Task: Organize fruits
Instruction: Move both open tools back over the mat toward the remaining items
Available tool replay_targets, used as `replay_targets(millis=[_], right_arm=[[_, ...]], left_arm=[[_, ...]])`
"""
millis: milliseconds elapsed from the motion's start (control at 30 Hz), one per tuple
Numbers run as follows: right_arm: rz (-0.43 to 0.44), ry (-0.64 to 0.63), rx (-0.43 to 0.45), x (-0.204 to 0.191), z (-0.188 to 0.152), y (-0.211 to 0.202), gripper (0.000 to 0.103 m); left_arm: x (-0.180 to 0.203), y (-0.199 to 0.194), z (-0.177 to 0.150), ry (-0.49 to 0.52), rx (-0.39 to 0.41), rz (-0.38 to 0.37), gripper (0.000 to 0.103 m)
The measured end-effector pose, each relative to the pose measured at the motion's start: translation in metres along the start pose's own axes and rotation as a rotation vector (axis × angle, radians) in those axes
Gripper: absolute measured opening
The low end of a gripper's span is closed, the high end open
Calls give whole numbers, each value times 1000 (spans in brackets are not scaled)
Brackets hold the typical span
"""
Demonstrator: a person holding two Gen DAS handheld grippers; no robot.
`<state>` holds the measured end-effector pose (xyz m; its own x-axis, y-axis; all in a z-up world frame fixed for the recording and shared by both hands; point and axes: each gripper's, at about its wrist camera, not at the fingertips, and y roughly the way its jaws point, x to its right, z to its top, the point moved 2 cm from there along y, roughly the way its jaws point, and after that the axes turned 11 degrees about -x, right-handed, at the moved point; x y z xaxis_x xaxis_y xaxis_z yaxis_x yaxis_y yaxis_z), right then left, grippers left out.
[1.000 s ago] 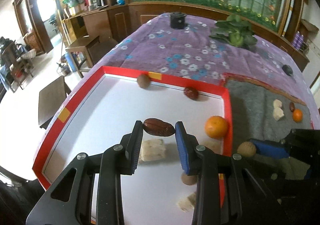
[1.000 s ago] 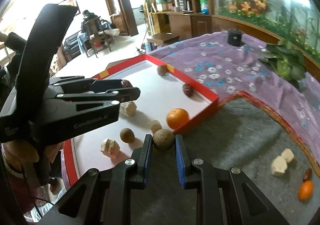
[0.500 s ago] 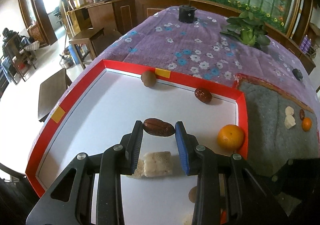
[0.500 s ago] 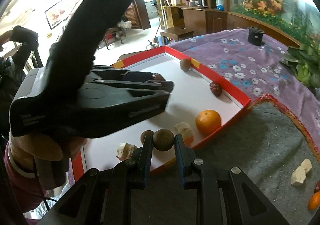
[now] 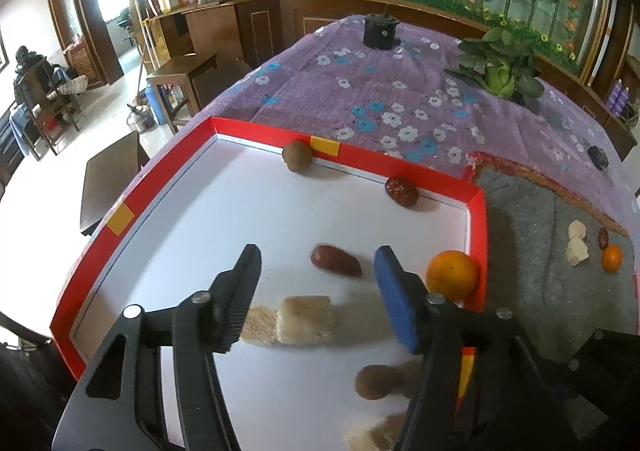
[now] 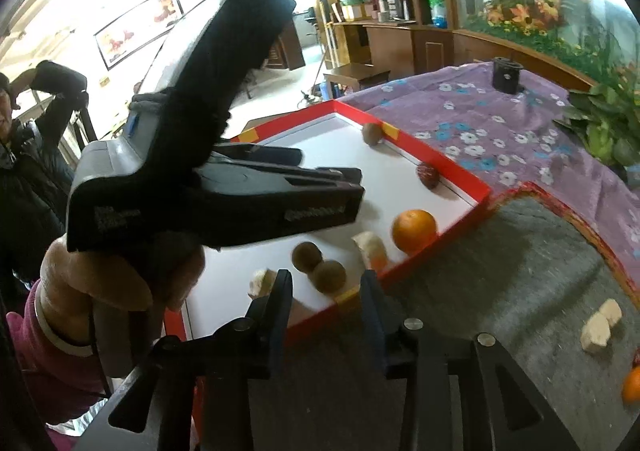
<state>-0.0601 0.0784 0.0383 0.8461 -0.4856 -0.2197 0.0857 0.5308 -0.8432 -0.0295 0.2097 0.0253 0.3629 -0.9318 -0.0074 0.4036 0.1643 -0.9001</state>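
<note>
Red-rimmed white tray sits on the purple floral cloth, its right wall against the grey felt mat.

My left gripper hangs over the tray floor, jaws opening and already wide. The dark red date lies between them, blurred, touching neither pad, nothing gripped. Whether it is resting on the white floor or just off it I cannot tell. Under the left finger lie two pale spongy blocks, side by side and touching.

My right gripper is at the tray's near rim, jaws opening, a moderate gap. The round brown fruit sits between the fingertips, clear of both pads, on the tray floor, touching a second brown ball just behind it. My left hand shows in this view wrapped around the other tool's handle.

Rest in the tray: an orange against the right wall, another date at the far wall, a brown ball at the far wall beside a yellow tape patch, a pale chunk near the orange, and a pale chunk behind my right tool's left finger.

On the felt mat, well apart from the tray: two pale chunks, a small date, a small orange.
</note>
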Motion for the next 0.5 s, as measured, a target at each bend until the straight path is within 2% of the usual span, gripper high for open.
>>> replay_targets(millis=[167, 500], right_arm=[[-20, 52, 22, 17, -16, -17, 36], [-107, 170, 37, 62, -54, -51, 38]], left_arm=[[15, -8, -3, 17, 14, -4, 61], [75, -26, -12, 107, 32, -88, 61]])
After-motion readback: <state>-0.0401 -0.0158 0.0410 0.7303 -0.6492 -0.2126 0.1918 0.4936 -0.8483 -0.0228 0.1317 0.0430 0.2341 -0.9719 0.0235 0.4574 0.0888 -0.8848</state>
